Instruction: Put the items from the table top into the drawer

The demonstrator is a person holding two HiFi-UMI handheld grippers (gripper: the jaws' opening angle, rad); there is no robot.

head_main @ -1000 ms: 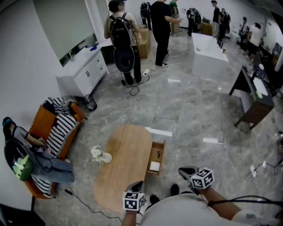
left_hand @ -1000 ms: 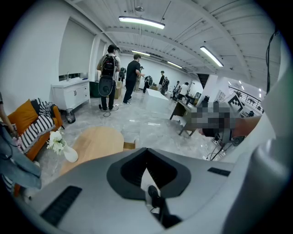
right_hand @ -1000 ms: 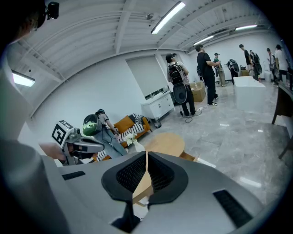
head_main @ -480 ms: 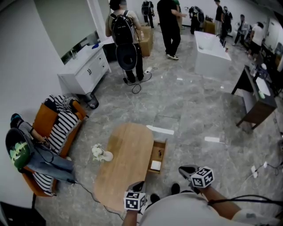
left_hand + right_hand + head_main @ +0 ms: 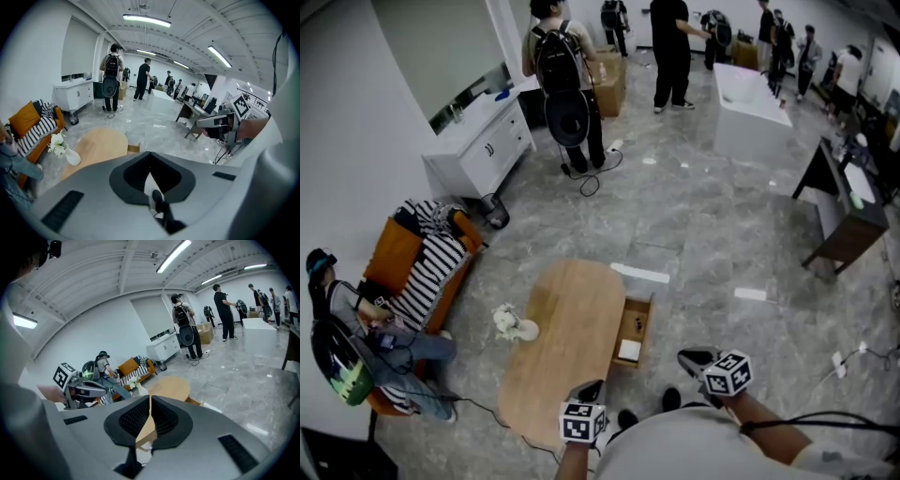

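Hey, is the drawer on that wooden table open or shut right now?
Open. The drawer sticks out from the table side, its inside showing a white item and a small dark item.

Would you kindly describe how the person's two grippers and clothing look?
Both the left gripper and right gripper have pale grey shells with dark jaw linings, textured on the right one. Each carries a white cube printed with black square markers. The person wears a light top, and a black cable trails off to the right.
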